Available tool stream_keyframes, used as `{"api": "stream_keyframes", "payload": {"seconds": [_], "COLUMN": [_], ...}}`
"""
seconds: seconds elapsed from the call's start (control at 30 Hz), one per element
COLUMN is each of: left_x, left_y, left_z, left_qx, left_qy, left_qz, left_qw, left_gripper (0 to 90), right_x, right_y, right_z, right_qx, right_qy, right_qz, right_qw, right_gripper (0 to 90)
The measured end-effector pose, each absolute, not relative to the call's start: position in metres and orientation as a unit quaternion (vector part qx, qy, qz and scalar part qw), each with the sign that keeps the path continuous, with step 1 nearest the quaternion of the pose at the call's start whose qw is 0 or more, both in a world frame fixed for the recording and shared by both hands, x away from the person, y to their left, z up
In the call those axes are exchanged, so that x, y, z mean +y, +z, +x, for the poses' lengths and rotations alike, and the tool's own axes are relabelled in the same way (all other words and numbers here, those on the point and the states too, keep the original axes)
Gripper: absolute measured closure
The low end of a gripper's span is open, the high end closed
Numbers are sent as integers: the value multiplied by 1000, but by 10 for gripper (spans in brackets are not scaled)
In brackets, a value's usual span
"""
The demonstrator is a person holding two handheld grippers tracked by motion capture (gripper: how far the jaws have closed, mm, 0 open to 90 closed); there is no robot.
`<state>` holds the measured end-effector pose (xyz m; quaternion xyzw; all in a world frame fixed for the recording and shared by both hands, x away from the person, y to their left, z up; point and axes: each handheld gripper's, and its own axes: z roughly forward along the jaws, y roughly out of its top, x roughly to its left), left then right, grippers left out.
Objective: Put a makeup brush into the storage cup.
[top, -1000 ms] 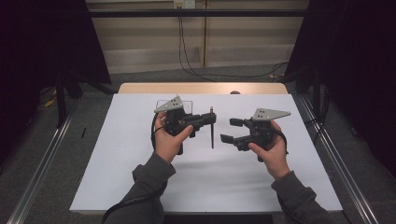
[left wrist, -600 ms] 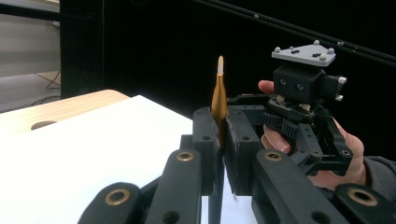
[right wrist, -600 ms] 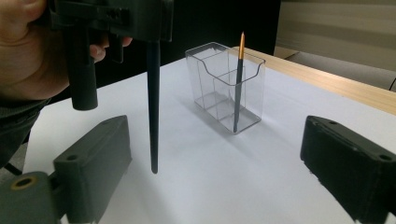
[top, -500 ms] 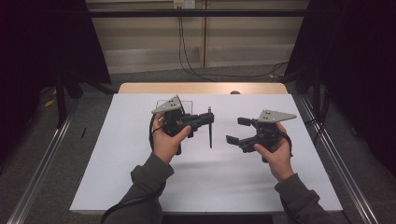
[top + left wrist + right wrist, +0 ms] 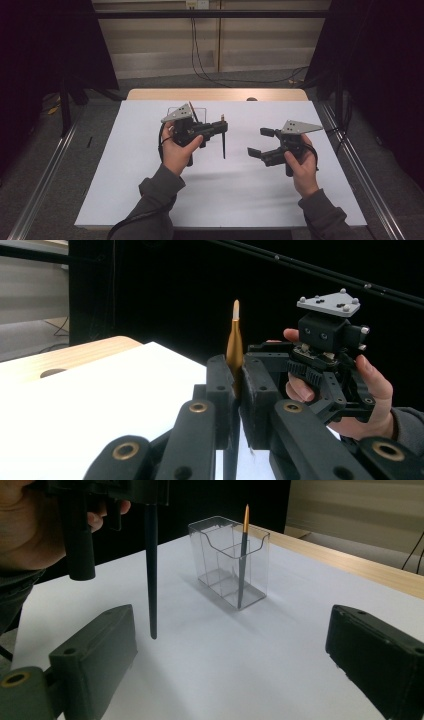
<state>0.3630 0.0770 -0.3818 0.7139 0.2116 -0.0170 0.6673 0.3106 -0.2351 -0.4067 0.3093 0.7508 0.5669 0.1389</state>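
While the left gripper [image 5: 220, 127] is shut tight on the brush [image 5: 223, 145], which hangs straight down from it, the brush should be kept upright and lowered slowly into the clear box [image 5: 231, 560] behind, with the right gripper [image 5: 260, 141], just opened wide and empty, kept aside.

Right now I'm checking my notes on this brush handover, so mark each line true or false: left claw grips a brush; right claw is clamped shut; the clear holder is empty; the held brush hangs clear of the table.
1. The left claw grips a brush. True.
2. The right claw is clamped shut. False: its jaws stand open, having just been opening, with nothing between them.
3. The clear holder is empty. False: a second brush stands in it.
4. The held brush hangs clear of the table. True.
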Motion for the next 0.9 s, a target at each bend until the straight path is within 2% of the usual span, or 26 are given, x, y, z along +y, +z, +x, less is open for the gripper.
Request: {"api": "stream_keyframes", "payload": {"seconds": [0.9], "left_x": [75], "left_y": [-384], "left_z": [362], "left_qx": [212], "left_qy": [-16], "left_qz": [716], "left_qw": [665], "left_gripper": [841], "right_x": [-262], "right_y": [-416], "right_z": [298], "right_qx": [744], "right_qy": [562], "right_qz": [328], "right_qw": [150], "right_gripper": [51]}}
